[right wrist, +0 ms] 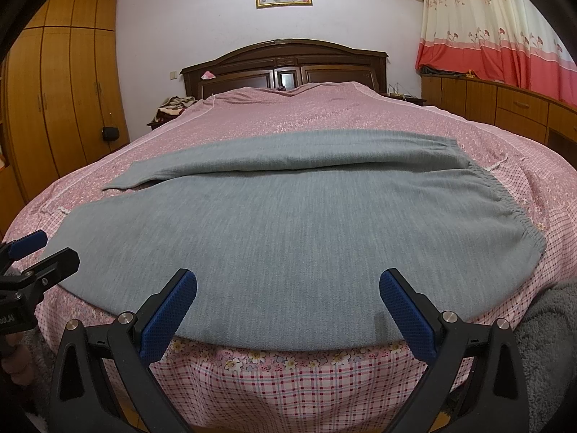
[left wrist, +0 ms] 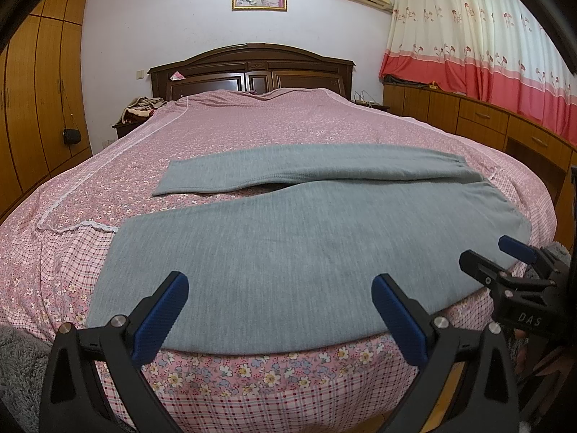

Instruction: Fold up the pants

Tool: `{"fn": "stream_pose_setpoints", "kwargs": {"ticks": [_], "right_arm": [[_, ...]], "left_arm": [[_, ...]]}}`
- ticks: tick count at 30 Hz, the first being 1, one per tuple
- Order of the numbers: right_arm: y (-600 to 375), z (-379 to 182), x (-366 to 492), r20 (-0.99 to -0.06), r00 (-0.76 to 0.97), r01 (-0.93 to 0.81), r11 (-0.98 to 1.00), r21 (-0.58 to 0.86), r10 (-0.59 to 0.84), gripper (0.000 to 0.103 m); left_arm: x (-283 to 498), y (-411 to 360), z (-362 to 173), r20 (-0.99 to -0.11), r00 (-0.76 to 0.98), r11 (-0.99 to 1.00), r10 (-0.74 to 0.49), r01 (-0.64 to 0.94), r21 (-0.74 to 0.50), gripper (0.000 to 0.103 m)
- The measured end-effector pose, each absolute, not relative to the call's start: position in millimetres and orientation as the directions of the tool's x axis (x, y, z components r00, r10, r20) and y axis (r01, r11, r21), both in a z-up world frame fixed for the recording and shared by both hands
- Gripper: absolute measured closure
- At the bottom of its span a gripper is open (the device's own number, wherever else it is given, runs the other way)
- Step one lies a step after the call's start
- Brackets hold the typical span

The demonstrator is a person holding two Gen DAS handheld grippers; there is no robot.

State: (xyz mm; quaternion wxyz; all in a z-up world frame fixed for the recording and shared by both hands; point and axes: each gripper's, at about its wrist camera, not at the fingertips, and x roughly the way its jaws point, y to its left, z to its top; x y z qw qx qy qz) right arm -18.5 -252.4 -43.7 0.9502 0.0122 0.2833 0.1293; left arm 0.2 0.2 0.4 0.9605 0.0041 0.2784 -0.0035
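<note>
Grey knit pants (left wrist: 288,245) (right wrist: 288,223) lie flat across the foot of a bed, waistband at the right, both legs running left with a narrow gap between them. The near leg reaches the mattress edge. My left gripper (left wrist: 279,283) is open, its blue pads (left wrist: 162,317) hovering over the near leg's lower edge, holding nothing. Over the near leg close to the waist end, my right gripper (right wrist: 288,278) is open too and grips nothing. The right gripper (left wrist: 505,252) shows at the right of the left wrist view; the left gripper (right wrist: 39,249) shows at the left of the right wrist view.
The bed has a pink floral cover (left wrist: 252,122) and a dark wooden headboard (left wrist: 252,68). Wooden wardrobes (left wrist: 39,83) line the left wall, low cabinets (left wrist: 487,119) and a red-and-cream curtain (left wrist: 487,36) the right. A pile of clothes (left wrist: 140,108) sits at the bed's head left.
</note>
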Motion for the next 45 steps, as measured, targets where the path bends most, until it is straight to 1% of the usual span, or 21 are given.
{"fn": "stream_pose_setpoints", "kwargs": {"ticks": [12,45], "right_arm": [[-250.7,-49.9,-16.0,-0.539,0.803,-0.24,0.966,0.098,0.254,0.0],[-250.3,-49.1,-13.9,-0.547,0.798,-0.239,0.966,0.098,0.253,0.0]], "left_arm": [[-1.0,-0.4,7.2,-0.535,0.845,1.0,-0.005,0.01,0.007,0.0],[-3.3,2.0,3.0,-0.533,0.846,1.0,-0.003,0.008,0.007,0.0]]}}
